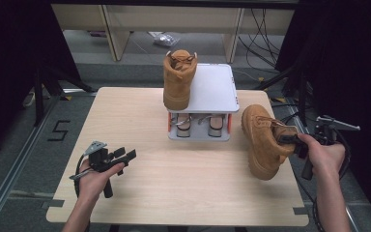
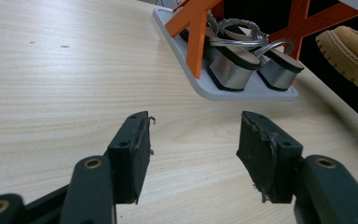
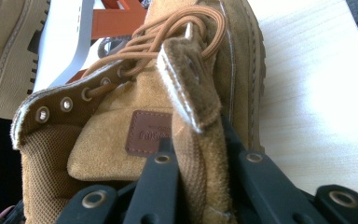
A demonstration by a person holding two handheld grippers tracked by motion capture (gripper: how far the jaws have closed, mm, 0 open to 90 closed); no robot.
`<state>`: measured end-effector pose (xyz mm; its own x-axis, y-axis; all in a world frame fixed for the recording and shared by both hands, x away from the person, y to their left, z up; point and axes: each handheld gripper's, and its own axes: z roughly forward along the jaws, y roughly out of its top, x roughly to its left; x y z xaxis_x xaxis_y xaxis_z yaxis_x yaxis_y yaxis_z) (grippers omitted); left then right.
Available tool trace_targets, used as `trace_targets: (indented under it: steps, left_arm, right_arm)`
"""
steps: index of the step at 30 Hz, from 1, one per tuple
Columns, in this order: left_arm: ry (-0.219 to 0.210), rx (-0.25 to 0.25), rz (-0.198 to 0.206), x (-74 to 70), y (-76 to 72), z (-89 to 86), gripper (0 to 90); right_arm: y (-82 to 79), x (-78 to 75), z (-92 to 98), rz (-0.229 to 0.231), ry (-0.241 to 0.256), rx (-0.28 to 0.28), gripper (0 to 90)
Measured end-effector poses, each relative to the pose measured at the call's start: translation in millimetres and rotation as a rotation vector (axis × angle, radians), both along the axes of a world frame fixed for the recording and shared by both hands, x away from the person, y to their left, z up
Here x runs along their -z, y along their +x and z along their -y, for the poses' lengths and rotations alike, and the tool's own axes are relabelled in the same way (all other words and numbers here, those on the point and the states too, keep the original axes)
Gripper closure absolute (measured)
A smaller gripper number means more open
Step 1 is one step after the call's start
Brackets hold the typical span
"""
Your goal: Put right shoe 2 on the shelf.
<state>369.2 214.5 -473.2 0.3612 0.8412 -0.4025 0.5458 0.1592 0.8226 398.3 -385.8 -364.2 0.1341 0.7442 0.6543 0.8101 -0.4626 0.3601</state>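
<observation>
A: Tan suede sits pinched between the right tongs (image 3: 200, 186): their two black jaws press on either side of the collar of the boot (image 1: 265, 141), right at the back edge of its opening.

B: And the left tongs (image 2: 193, 140)?

A: Spread wide with nothing between them, low over bare wood near the front left of the bench (image 1: 125, 193), held in the person's left hand (image 1: 92, 181).

B: Where is the held boot?

A: At the right side of the bench, tilted, toe towards the far side, beside the small shoe rack (image 1: 207, 92). I cannot tell whether its sole touches the wood.

B: What about the rack?

A: A grey top plate on orange supports over a grey base. A second tan boot (image 1: 178, 79) stands on the left of the top plate. A pair of silver block-heeled sandals (image 2: 242, 56) rests on the base below.

B: The bench and the room?

A: Pale wood grain on the bench, grey floor around it, a taped "5" (image 1: 58, 130) on the floor to the left, dark curtains at both sides, cables on the floor beyond.

B: The held boot's look?

A: Suede upper, orange-brown laces through metal eyelets, a brown leather patch on the tongue, mesh lining inside, a thick ridged sole.
</observation>
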Motion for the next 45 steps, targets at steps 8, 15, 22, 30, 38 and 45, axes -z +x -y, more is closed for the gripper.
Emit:
trace_targets:
  steps: [8,15,22,30,38,45]
  left_arm:
    - [0.006,0.007,-0.004,0.9,0.2,0.5,43.1]
    - [0.003,0.007,-0.006,1.3,0.3,0.4,43.2]
    - [-0.001,0.006,-0.002,0.6,0.3,-0.2,43.2]
    - [-0.002,0.009,-0.007,1.4,0.4,-0.2,43.2]
    - [-0.004,0.010,-0.003,1.2,0.5,-1.0,43.2]
    - [-0.008,0.006,-0.006,1.3,0.4,-1.1,43.2]
  right_arm:
    - [2.8,-4.9,2.0,0.026,0.004,-0.014,83.2]
    - [4.7,-12.9,3.1,0.032,0.013,-0.010,83.2]
    - [8.8,-20.6,1.6,0.049,0.046,0.010,83.1]
    - [14.9,-27.2,-0.8,0.066,0.013,0.019,83.0]
    - [20.3,-35.4,-4.8,0.070,0.041,0.037,83.0]
    - [24.9,-39.7,-6.3,0.078,0.057,0.043,83.0]
